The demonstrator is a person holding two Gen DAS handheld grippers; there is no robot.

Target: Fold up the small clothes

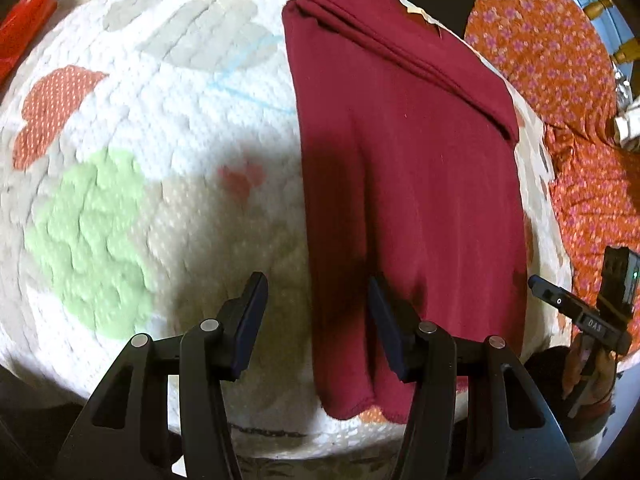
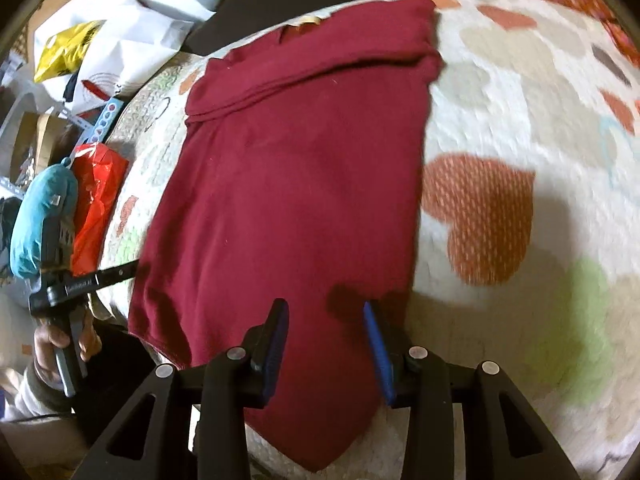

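Both claws released, jaws about half apart and holding nothing: left claw [image 1: 316, 300] hovers over the near left edge of the folded maroon shirt [image 1: 404, 184], right claw [image 2: 325, 320] over its near right part, shirt flat on the patterned quilt [image 1: 160, 128].

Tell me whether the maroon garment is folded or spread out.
Folded. The maroon garment lies as a narrow strip on the quilt, with layered folded edges stacked at its far end.
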